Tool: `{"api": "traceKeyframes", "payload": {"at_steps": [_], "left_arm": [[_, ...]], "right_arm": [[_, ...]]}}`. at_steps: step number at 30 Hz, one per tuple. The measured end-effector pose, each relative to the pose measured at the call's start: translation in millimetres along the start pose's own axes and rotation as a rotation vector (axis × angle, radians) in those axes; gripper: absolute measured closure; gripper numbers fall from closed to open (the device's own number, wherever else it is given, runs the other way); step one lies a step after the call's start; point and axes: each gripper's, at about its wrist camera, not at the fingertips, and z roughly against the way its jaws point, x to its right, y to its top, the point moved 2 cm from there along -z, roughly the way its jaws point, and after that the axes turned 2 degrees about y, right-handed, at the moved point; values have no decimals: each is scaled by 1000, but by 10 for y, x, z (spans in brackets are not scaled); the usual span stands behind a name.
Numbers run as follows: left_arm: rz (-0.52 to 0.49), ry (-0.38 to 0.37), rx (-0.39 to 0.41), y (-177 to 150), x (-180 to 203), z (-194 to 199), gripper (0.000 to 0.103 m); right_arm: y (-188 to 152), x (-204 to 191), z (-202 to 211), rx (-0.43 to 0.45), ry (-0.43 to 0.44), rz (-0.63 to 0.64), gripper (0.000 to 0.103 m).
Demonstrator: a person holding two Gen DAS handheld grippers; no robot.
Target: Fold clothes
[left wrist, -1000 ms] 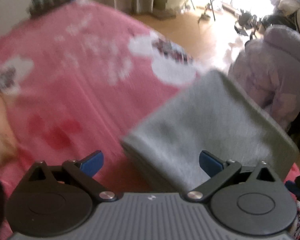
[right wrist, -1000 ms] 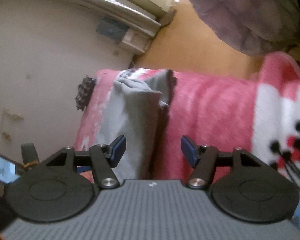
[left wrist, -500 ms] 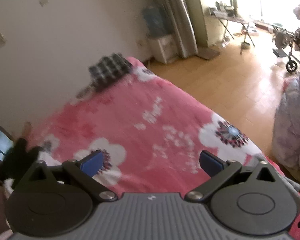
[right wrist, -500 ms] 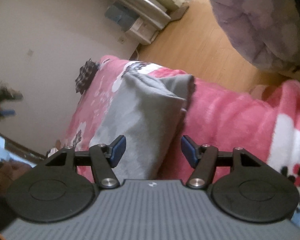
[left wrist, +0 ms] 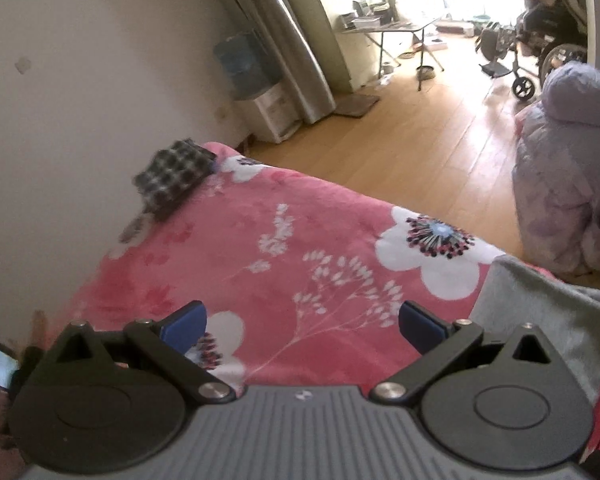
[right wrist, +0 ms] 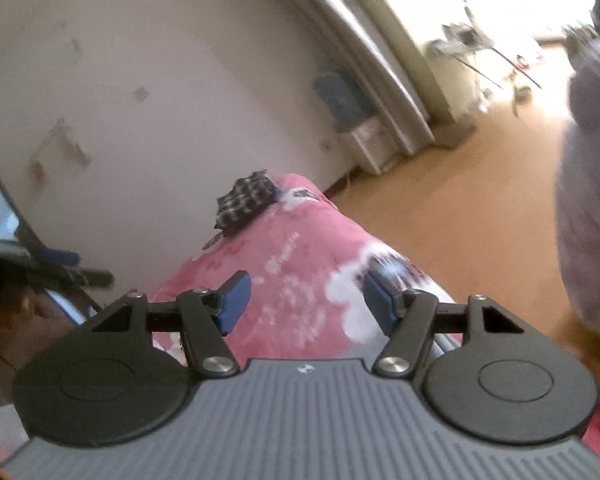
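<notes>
While nothing was held in either tool, the left gripper [left wrist: 302,322] was kept with its jaws wide apart above the pink flowered blanket [left wrist: 284,248], only bare blanket showing between its blue pads [left wrist: 184,322]. The grey garment [left wrist: 540,320] was seen at about four o'clock in the left view, lying flat on the blanket at its edge, partly hidden behind the gripper's own frame. It looked neatly squared off, so the fold was judged finished or nearly so, which would explain why it was let alone.

The right gripper [right wrist: 306,304] was seen with its jaws parting, nothing between them, aimed across the blanket toward the wall. A checked cloth [right wrist: 246,202] was left at the far corner, at about eleven o'clock in both views, well apart from the grey piece, possibly set aside as done or waiting its turn; which could not be told. Blur spoiled much of the right view.
</notes>
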Motion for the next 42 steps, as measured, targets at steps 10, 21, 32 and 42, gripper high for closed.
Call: {"api": "traceKeyframes", "payload": {"at_steps": [10,21,32,42], "left_arm": [[171,-280,14,-135,-476,-1415,0],[91,-436,-128,-336,-635,-2486,1],[68,-884,-70,-542,-49,-2430,0],[-66,-1221,-160,-749,829,-2823,1]], "right_arm": [[726,-282,-1702,-294,-223,50,38],[456,-51,-2640,-358,-145,-84,38],[212,-83,-2338,-236,-159,-79,38],[-416,250,-333,-185,-593,-174,29]]}}
